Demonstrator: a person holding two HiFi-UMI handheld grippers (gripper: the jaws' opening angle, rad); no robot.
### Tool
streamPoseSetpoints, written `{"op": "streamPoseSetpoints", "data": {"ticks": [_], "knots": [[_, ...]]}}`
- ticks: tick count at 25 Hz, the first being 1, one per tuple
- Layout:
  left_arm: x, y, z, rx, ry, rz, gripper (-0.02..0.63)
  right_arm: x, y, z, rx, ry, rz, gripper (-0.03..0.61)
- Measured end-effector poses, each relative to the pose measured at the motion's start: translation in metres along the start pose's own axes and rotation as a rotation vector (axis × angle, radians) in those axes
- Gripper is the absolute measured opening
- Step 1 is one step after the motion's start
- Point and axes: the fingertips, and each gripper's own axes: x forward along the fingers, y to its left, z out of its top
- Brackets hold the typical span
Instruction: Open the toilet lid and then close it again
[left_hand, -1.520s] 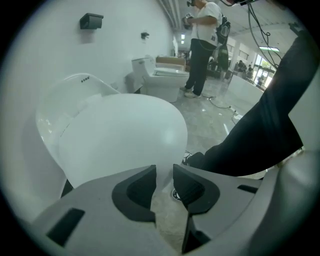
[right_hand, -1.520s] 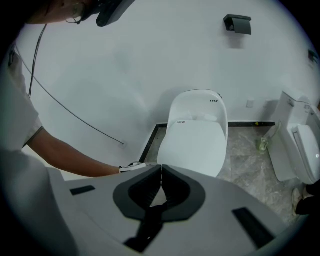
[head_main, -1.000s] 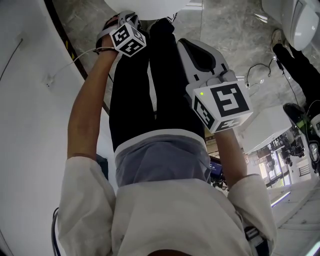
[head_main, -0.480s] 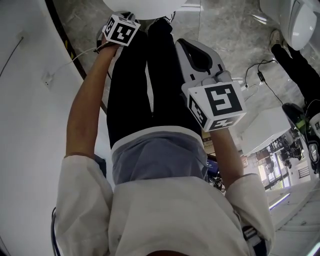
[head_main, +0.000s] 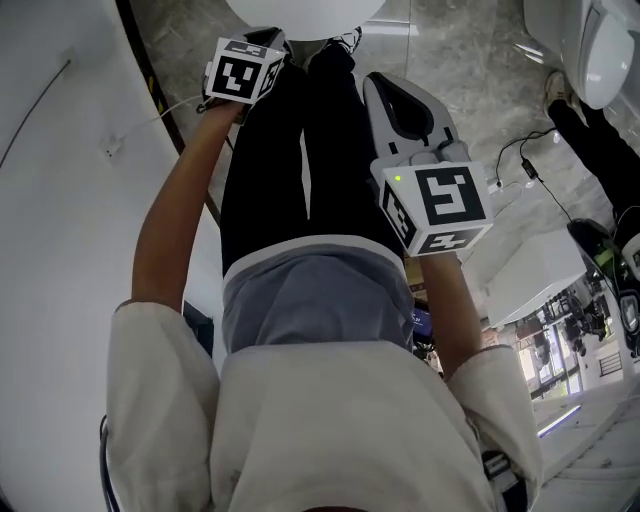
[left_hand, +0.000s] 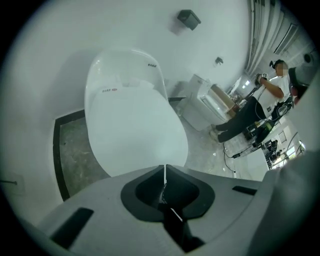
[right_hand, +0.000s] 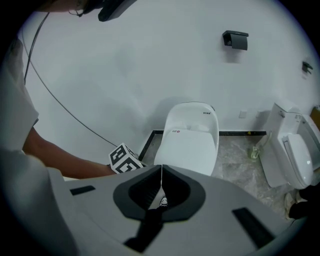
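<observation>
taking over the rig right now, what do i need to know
Left gripper: shut, empty, pointed down at the toilet lid, not touching it.
Right gripper: shut, empty, held farther back, also clear of the lid.
Toilet lid: down, closed.
Done: whether it has already been opened once doesn't show here.
Left: if it hasn't, lift the lid, then lower it again.

Both empty: left gripper (left_hand: 164, 168) jaws just closed, right gripper (right_hand: 161, 168) jaws together.

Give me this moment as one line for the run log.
toilet lid: down, closed | left gripper: fingers shut, empty, aimed at lid | right gripper: fingers shut, empty, off lid
</observation>
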Motion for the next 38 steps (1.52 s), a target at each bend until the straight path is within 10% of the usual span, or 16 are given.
{"op": "streamPoseSetpoints", "data": {"ticks": [38], "knots": [[-0.315, -0.088, 0.106, -0.014, -0.484, 0.016, 0.017, -0.124, 0.078, 0.108, -0.092, -0.26, 0.022, 0.011]]}}
